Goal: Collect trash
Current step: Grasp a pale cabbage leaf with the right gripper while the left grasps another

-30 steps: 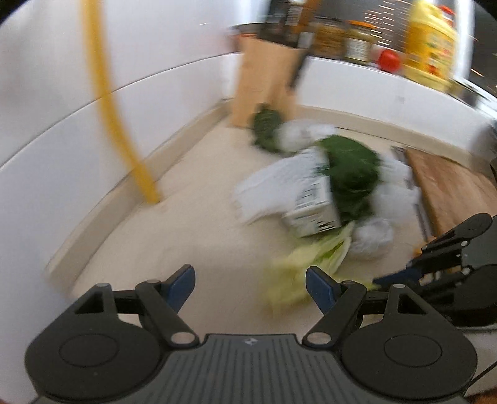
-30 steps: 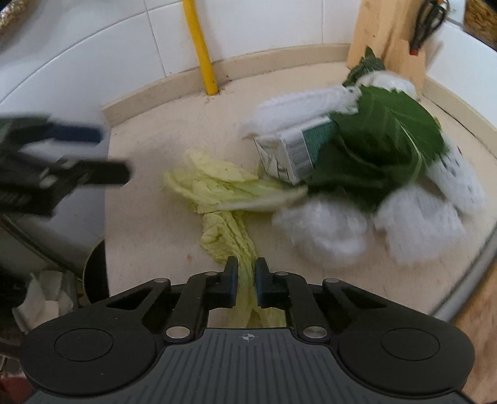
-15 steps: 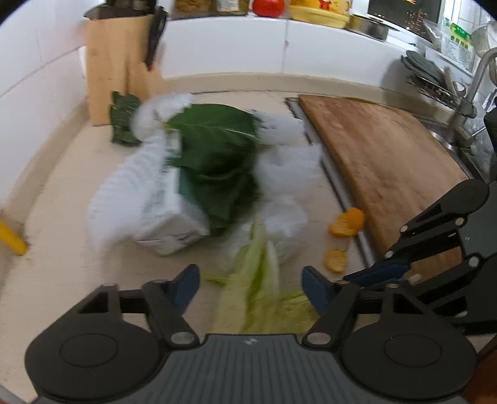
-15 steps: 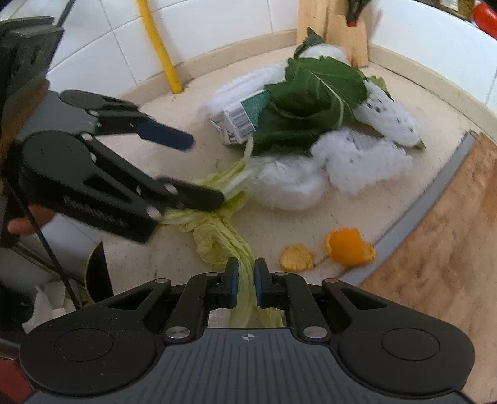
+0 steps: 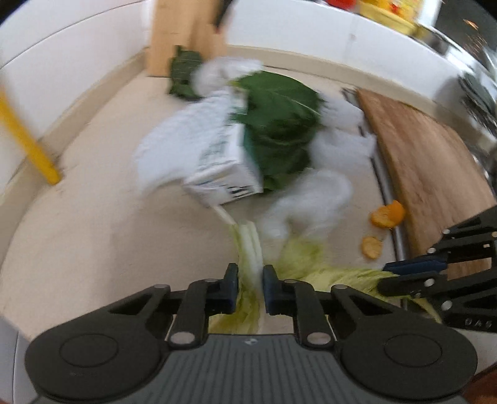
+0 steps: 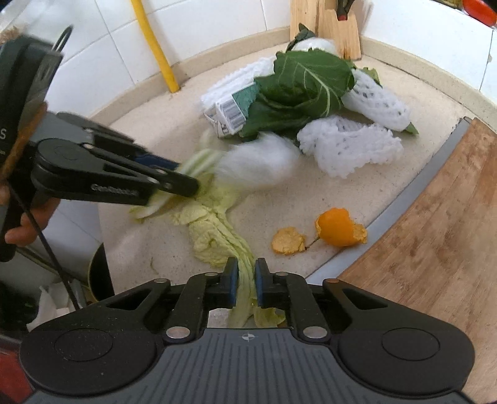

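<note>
Where they gaped before, left tongs [image 5: 251,281] now pinch a cabbage leaf [image 5: 248,258].

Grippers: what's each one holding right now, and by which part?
Left gripper has just closed on a pale cabbage leaf at its white stalk. Right gripper is shut on another cabbage leaf, by its narrow stalk end.

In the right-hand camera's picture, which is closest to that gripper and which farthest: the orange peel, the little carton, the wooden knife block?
From the right gripper, shut on a pale cabbage leaf:
1. Orange peel, just ahead to the right.
2. Carton, mid-counter under a dark green leaf.
3. Knife block, at the back wall.
</note>
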The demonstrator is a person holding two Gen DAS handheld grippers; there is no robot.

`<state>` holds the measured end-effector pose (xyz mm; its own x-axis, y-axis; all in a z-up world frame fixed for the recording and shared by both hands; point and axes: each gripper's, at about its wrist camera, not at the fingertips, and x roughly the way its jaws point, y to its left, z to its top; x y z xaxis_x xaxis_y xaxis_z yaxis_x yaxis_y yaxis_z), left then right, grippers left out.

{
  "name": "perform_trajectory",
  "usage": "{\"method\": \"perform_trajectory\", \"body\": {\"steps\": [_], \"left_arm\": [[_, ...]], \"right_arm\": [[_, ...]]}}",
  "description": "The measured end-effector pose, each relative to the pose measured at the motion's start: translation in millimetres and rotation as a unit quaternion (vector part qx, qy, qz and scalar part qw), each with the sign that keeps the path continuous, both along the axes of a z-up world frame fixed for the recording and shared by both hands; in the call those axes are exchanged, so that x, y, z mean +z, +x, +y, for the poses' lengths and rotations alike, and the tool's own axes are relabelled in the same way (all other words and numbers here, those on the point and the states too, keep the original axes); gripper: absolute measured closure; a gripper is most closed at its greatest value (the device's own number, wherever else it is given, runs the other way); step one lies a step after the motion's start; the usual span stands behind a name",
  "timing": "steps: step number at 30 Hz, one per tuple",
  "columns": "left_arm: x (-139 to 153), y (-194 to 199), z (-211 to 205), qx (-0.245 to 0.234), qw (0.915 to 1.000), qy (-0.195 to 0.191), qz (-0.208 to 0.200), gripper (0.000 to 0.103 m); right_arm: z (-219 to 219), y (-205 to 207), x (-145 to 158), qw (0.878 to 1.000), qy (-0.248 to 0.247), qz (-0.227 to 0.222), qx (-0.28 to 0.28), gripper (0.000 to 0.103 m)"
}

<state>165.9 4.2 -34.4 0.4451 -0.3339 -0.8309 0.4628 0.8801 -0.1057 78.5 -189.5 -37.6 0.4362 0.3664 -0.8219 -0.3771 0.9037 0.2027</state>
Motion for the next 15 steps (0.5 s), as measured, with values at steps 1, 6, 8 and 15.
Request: {"method": "perform_trajectory", "body": {"steps": [1,6,8,15], "left_arm": [[3.2,-1.9,6.8,0.01,0.9999,-0.003,-0.004,0.091],[11.6,-5.8,22.5,0.034,0.9992,-0.003,-0.021,0.087],[10.1,-6.5,20.5,0.042,0.9989,0.004,-0.022,0.074],[1.6,-12.6,20.6,0.045,0.9986,0.02,-0.019,0.053]], "right_arm": [[-0.8,0.4,2.3,1.0,0.002,-0.004,0.003,0.088],[0.5,5.7,6.3,1.0,-0.001,-0.012,0.014,0.088],[3.4,11.3,3.7,1.0,-0.002,-0.01,0.017,0.076],[19.9,12.2,7.4,0.996,-0.033,-0.061,0.051,0.032]]}}
